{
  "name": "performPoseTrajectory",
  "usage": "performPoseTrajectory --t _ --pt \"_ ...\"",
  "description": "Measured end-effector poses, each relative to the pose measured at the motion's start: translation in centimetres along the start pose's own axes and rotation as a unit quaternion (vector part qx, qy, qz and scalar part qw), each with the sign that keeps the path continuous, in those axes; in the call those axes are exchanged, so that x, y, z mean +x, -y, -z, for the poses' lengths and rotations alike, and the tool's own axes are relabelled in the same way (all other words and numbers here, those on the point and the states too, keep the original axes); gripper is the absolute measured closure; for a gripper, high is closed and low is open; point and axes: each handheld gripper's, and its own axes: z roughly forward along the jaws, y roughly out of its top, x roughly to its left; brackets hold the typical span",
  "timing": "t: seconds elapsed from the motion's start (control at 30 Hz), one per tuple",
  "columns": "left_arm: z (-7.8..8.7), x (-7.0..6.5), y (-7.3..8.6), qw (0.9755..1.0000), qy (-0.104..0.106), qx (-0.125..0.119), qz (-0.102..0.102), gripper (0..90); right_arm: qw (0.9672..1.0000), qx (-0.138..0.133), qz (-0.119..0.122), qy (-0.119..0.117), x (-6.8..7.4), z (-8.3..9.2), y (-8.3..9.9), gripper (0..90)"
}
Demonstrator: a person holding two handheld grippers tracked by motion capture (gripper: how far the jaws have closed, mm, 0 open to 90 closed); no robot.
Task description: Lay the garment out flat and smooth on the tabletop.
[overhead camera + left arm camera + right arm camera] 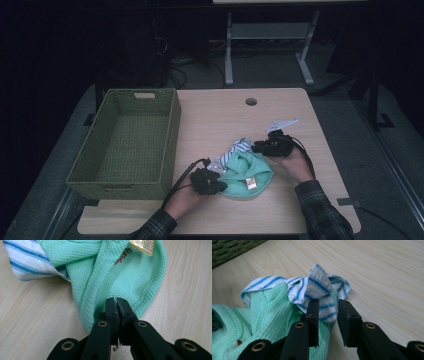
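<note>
A mint green knit garment (pixel 245 170) lies bunched at the middle of the table, with a white, blue-striped cloth (pixel 239 147) sticking out at its far side. My left gripper (pixel 220 186) is at the garment's near left edge. In the left gripper view its jaws (pixel 116 301) are pressed together on the green hem (pixel 140 277). My right gripper (pixel 256 147) comes in from the right. Its jaws (pixel 329 305) stand apart around a fold of the striped cloth (pixel 317 285). A tan label (pixel 143 245) shows on the garment.
A green woven basket (pixel 115 187) stands along the table's left side, holding nothing. A round cable hole (pixel 251 101) sits near the far edge. Bare wood (pixel 215 115) lies behind the garment. Cables trail from both grippers.
</note>
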Motion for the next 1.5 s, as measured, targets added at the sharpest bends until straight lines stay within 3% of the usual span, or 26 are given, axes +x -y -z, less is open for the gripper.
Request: performPoseTrajectory --t 0.27,0.4,0.43,0.5,0.73,0.83,1.13,1.3,1.5 --pt "-0.1 -0.2 0.0 1.0000 -0.001 -0.003 0.003 87.4 0.9998 0.013 -0.001 -0.016 0.1 -1.6 -0.5 64.8" --pt "0.0 -0.2 -0.1 1.0000 -0.004 0.002 -0.004 87.4 0.9994 0.025 0.001 -0.023 0.2 -2.4 -0.9 71.0" --pt "-0.1 -0.2 -0.1 1.0000 -0.005 0.000 -0.003 87.5 0.9994 0.030 0.007 -0.017 0.3 -2.7 -0.9 80.0" --pt "0.0 -0.3 -0.1 1.0000 -0.007 0.002 -0.004 87.5 0.9994 0.030 0.008 -0.013 0.3 -2.8 -1.0 87.0" --pt "-0.1 -0.3 -0.1 1.0000 -0.007 0.003 -0.003 87.6 0.9997 0.024 0.002 -0.006 0.3 -2.4 -1.1 88.2" --pt "-0.1 -0.3 -0.1 1.0000 -0.006 0.003 -0.002 87.6 0.9998 0.014 0.014 0.007 -0.1 -1.9 -1.2 88.5" --pt "0.0 -0.2 -0.2 0.9999 -0.008 0.002 -0.007 87.6 0.9987 -0.009 -0.011 0.050 -1.2 0.1 -1.4 88.6" --pt "-0.1 -0.4 -0.1 1.0000 -0.007 -0.005 0.004 87.6 0.9964 -0.017 -0.025 0.080 -2.3 1.1 -1.2 88.6" --pt "-0.1 -0.3 -0.2 1.0000 -0.008 -0.002 0.001 87.7 0.9938 -0.017 -0.039 0.102 -3.5 1.6 -0.9 88.7"
